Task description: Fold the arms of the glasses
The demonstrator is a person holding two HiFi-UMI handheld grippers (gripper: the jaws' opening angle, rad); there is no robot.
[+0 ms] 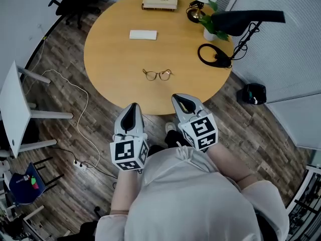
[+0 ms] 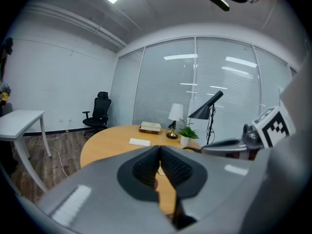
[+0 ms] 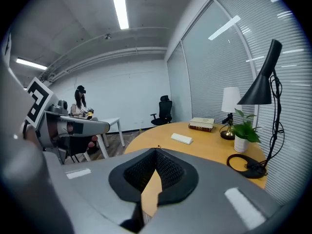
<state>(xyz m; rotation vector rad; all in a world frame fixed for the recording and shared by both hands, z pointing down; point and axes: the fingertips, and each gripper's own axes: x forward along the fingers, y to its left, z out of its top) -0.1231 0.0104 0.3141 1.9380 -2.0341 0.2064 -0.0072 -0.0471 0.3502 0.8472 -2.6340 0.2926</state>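
White pot (image 1: 208, 34) with plant (image 1: 211, 23), glasses (image 1: 158, 75), left hand-held gripper (image 1: 132, 107), right hand-held gripper (image 1: 178, 99) (both pressed together)

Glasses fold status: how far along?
Done: nothing visible. The glasses lie untouched on the table, arms too small to read. In hand: nothing; left gripper and right gripper are shut, empty, at the table's near edge, apart from the glasses. Left: reach in, fold both arms.

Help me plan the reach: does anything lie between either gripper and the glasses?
Nothing visible does. Only bare tabletop separates the glasses from the left gripper and right gripper; the white box lies beyond them.
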